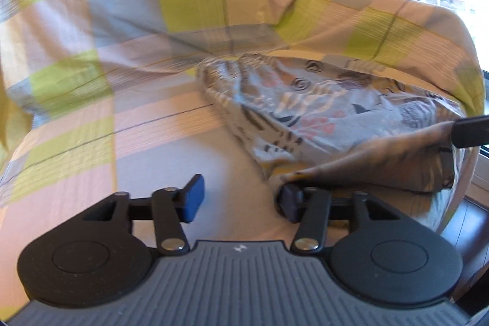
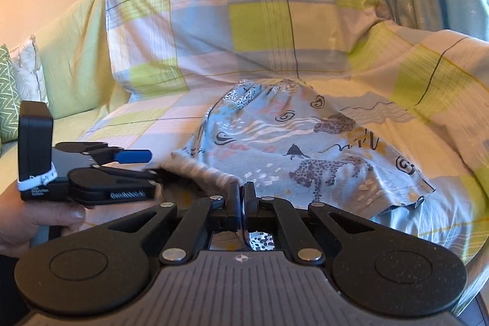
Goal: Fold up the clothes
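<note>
Both grippers at the near hem of a grey animal-print garment (image 2: 284, 148) on a checked-sheet sofa (image 2: 259, 20).

Right gripper (image 2: 241, 197) is clamped on the hem; left gripper (image 1: 241, 197), jaws apart, right pad touching the hem. Bare sheet lies left; the sofa's right edge is near.

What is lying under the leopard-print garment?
The leopard-print garment lies on a checked sheet that covers the sofa. The right gripper holds its near edge with jaws closed. Whatever is beneath its middle is covered.
</note>
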A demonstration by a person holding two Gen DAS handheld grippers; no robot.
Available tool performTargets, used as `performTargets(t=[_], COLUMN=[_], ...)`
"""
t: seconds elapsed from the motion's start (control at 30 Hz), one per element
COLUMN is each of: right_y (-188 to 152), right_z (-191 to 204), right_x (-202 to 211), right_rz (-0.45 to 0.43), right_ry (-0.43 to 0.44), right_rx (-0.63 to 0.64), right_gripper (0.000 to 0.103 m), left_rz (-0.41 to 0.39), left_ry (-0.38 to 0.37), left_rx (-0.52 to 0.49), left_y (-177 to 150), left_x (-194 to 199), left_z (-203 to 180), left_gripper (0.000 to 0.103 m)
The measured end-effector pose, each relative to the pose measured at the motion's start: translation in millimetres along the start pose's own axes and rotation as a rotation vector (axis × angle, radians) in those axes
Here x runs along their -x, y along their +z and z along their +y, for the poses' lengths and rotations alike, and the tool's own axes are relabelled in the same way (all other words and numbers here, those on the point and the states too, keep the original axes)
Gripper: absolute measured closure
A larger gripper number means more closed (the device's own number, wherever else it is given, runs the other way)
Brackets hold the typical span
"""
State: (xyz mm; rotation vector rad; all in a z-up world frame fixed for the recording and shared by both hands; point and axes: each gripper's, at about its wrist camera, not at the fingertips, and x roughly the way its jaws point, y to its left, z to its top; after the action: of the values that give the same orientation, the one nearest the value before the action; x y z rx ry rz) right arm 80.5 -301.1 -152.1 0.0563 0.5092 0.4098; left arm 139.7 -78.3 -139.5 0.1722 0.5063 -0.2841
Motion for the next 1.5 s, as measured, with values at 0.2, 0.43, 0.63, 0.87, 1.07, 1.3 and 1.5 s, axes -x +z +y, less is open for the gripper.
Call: performTargets(t=[0.2,0.43,0.63,0.87,1.07,1.3,1.5], right_y=[-9,-9,-13,-18,-24,-38,-49], right_z=[19,23,36,44,48,67,89], right_x=[-12,-6,-10,-25,-31,-29,-32], right_rz=[0.081,0.022,0.054,0.073,0.118,0.134,0.126], right_ry=[0.092,0.025,0.077,0.032,0.044,0.037,0.003], right_rx=[0.116,0.150,0.229,0.305,0.348,0.491,0.650], right_gripper=[0.102,0.060,0.060,0.103,0.101,0.079,0.078], left_rz=[0.011,0.029,0.048,0.055,0.063,0.070,-0.008], left_ry=[-0.040,-0.050,-0.067,-0.061,-0.052,-0.047,-0.087], left_rx=[0.020,0.082,0.160,0.172,0.130,-0.060,-0.337], left_y=[-2,0,0,-2,-2,-6,-15], left_x=[10,13,14,17,21,43,65], left_z=[8,16,26,31,29,13,-21], left_gripper=[0.060,0.057,0.053,0.051,0.051,0.051,0.050])
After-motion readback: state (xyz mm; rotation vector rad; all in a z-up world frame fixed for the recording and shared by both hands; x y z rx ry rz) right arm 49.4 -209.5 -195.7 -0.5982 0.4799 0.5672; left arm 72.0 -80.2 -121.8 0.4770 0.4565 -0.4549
